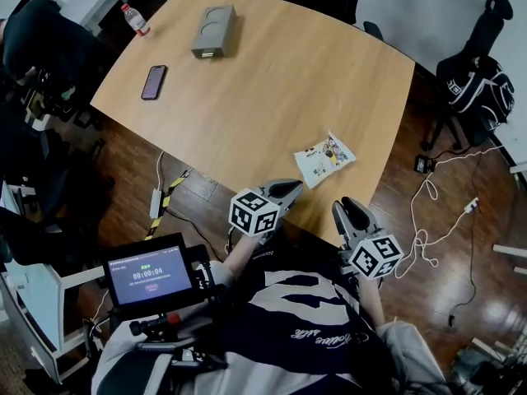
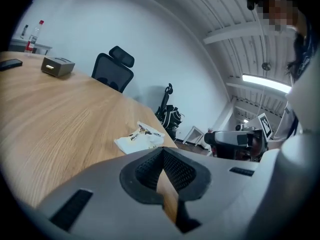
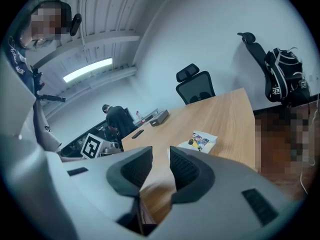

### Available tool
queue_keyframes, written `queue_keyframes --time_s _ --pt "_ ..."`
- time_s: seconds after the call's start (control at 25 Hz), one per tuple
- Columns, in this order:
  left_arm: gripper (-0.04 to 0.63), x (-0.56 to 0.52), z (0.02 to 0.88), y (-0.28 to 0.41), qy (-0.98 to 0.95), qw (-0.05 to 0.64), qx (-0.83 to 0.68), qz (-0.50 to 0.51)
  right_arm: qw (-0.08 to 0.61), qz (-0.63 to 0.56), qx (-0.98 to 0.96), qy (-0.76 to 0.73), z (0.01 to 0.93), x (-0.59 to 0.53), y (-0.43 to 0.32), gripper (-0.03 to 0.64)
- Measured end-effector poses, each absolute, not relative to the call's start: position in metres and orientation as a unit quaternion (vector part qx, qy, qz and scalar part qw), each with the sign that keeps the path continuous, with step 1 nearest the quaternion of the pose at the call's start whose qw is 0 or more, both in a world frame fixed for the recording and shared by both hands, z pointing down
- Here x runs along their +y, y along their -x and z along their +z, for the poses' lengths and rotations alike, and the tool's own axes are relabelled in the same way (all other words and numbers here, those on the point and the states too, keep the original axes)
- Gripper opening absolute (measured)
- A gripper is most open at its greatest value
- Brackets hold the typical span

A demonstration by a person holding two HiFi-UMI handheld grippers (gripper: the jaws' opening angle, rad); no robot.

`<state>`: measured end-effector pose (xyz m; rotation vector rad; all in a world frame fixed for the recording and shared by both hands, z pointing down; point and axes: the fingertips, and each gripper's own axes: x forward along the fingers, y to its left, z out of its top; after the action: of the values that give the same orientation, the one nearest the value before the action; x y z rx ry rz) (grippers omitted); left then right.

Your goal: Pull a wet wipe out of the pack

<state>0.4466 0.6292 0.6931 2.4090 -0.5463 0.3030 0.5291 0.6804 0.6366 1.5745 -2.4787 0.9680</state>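
Note:
The wet wipe pack [image 1: 324,157], a flat white pouch with a colourful print, lies near the front right edge of the wooden table [image 1: 272,81]. My left gripper [image 1: 291,188] hovers at the table edge just short of the pack, its jaws shut with nothing between them [image 2: 162,151]. My right gripper [image 1: 347,206] is off the table's near edge, to the right of the left one, jaws open and empty [image 3: 161,155]. The pack [image 2: 140,138] appears ahead of the left jaws, and the pack [image 3: 202,140] lies ahead and to the right of the right jaws.
A phone [image 1: 153,81] and a grey box [image 1: 214,30] lie at the far left of the table. A bottle [image 1: 135,19] stands on a side desk. Office chairs, a backpack [image 1: 482,89] and floor cables [image 1: 436,212] surround the table. A timer screen [image 1: 148,274] hangs at my chest.

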Motion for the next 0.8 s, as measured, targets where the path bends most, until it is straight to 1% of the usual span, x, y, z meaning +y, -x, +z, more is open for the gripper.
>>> queue_keyframes --time_s 0.04,0.16,0.28,0.48,0.56,0.8 --pt "0.0 0.623 0.695 -0.452 -0.916 0.317 -0.213 0.12 0.032 0.316 -0.805 -0.5 0.641 0.674 -0.533 0.095" --pt "0.001 0.608 0.705 -0.479 -0.913 0.308 -0.227 0.143 0.06 0.321 -0.818 -0.473 0.659 0.655 -0.554 0.123" --pt "0.002 0.601 0.72 -0.5 -0.906 0.299 -0.24 0.176 0.084 0.315 -0.835 -0.443 0.67 0.637 -0.568 0.123" --pt "0.002 0.599 0.743 -0.497 -0.89 0.288 -0.254 0.248 0.128 0.309 -0.859 -0.388 0.685 0.607 -0.548 0.123" --pt "0.0 0.601 0.751 -0.494 -0.883 0.286 -0.255 0.271 0.154 0.301 -0.866 -0.37 0.693 0.598 -0.539 0.138" --pt "0.002 0.604 0.763 -0.489 -0.869 0.281 -0.268 0.308 0.21 0.288 -0.871 -0.338 0.72 0.582 -0.516 0.138"
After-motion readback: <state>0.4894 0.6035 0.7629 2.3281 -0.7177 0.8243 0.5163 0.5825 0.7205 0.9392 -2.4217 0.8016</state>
